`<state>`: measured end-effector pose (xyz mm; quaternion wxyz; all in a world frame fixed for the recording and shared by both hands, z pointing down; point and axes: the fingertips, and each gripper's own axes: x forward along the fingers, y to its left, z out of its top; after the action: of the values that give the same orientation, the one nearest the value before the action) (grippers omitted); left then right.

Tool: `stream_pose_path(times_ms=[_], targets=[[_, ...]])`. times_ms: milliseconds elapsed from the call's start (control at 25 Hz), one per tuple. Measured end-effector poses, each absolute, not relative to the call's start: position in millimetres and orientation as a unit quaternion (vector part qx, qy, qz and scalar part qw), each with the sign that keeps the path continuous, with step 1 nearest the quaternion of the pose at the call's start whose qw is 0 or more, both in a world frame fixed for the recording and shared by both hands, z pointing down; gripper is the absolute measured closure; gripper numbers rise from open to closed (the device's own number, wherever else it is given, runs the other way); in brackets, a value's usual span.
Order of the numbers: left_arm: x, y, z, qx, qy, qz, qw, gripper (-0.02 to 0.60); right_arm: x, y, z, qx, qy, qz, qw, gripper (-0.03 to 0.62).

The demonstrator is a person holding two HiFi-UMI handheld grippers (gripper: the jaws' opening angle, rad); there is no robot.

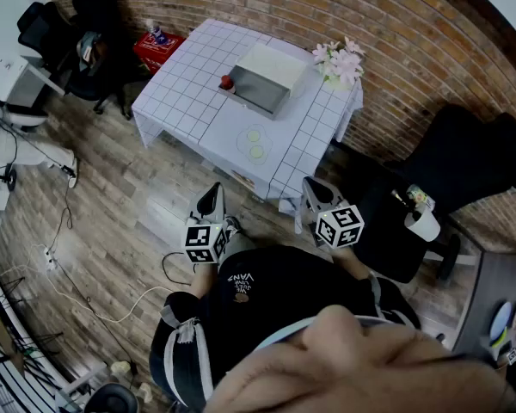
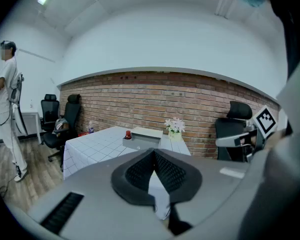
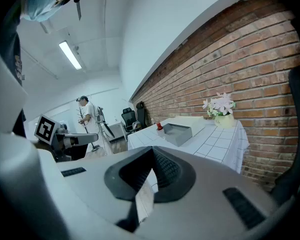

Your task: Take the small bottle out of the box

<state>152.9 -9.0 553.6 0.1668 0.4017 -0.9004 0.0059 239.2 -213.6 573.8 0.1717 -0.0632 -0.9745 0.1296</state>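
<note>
A grey open box [image 1: 267, 77] stands on the white checked table [image 1: 198, 101] across the room. A small bottle with a red cap [image 1: 227, 82] stands at the box's left end; I cannot tell whether it is inside. The same box [image 2: 146, 135] and bottle [image 2: 128, 134] show far off in the left gripper view, and the box [image 3: 177, 132] and bottle [image 3: 160, 127] again in the right gripper view. My left gripper [image 1: 211, 198] and right gripper [image 1: 314, 188] are held close to the person's body, well short of the table. The left gripper [image 2: 154, 151] and the right gripper [image 3: 151, 149] each have their pads together on nothing.
A pot of pale flowers [image 1: 340, 61] stands at the table's far right corner. Black office chairs [image 1: 95, 24] [image 1: 464, 170] flank the table, and a red crate [image 1: 157, 46] sits beside it. Cables [image 1: 52, 256] lie on the wooden floor. A person in white [image 2: 5, 99] stands at the left.
</note>
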Motion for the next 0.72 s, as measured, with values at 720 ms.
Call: stream_pose_path(times_ms=[720], targets=[[171,1,545,0.388,-0.909,-0.009,0.149,0.572,249,-195,566,-0.086,-0.973,0.160,0.144,0.591]])
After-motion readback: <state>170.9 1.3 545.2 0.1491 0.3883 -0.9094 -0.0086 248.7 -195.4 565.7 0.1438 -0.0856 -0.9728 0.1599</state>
